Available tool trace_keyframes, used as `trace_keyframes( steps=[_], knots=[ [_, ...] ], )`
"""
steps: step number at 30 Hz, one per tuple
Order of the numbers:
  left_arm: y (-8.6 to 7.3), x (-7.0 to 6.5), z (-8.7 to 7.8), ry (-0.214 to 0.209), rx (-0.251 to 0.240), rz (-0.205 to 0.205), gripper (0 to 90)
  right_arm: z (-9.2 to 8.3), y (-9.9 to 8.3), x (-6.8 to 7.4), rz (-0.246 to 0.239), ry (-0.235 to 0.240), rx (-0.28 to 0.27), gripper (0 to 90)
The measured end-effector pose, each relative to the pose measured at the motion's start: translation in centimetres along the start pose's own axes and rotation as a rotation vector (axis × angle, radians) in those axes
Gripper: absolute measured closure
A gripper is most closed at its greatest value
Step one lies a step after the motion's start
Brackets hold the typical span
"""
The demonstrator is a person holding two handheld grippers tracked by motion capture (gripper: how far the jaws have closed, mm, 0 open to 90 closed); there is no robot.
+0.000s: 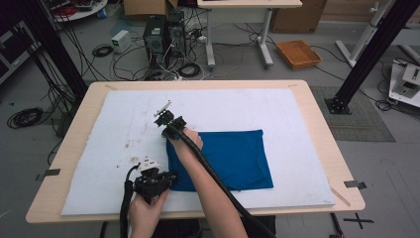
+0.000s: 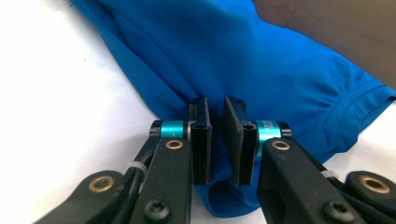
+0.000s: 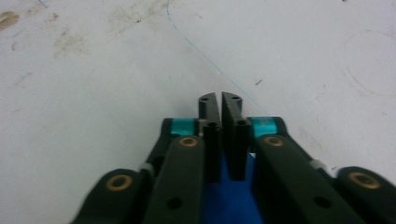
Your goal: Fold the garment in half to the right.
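Fold step: your left gripper (image 1: 166,179) pinches near-left corner of blue shirt (image 1: 233,156); right gripper (image 1: 171,126) clamps far-left corner. Next: lift both together, carry across shirt evenly.

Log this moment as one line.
scene: blue cloth folded on white mat | left gripper: shut on cloth's near-left corner | right gripper: shut on cloth's far-left corner | stage: both corners gripped
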State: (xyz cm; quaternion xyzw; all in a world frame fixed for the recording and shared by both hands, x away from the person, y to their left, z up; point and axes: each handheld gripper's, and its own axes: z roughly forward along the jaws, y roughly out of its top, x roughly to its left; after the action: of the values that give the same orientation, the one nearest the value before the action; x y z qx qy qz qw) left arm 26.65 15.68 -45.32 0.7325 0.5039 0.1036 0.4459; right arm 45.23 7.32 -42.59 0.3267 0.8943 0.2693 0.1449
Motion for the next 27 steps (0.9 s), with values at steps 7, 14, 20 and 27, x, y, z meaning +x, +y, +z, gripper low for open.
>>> trace_keyframes(
  steps=[7, 14, 20, 27],
  knots=[
    [-0.1, 0.0, -0.2, 0.003, -0.011, 0.002, 82.7, -1.2, 0.1, -0.4, 0.015, 0.017, -0.051, 89.6],
    [0.1, -0.4, -0.7, 0.010, -0.030, 0.026, 84.2, -3.2, -0.3, -1.9, 0.077, 0.071, -0.142, 89.6],
    [0.9, -1.7, -1.6, 0.017, -0.059, 0.088, 85.4, -5.4, -1.2, -3.7, 0.121, 0.127, -0.228, 89.6],
    [2.4, -3.6, -2.0, -0.012, -0.095, 0.129, 86.0, -8.4, -2.5, -6.2, 0.150, 0.149, -0.296, 89.6]
  ],
)
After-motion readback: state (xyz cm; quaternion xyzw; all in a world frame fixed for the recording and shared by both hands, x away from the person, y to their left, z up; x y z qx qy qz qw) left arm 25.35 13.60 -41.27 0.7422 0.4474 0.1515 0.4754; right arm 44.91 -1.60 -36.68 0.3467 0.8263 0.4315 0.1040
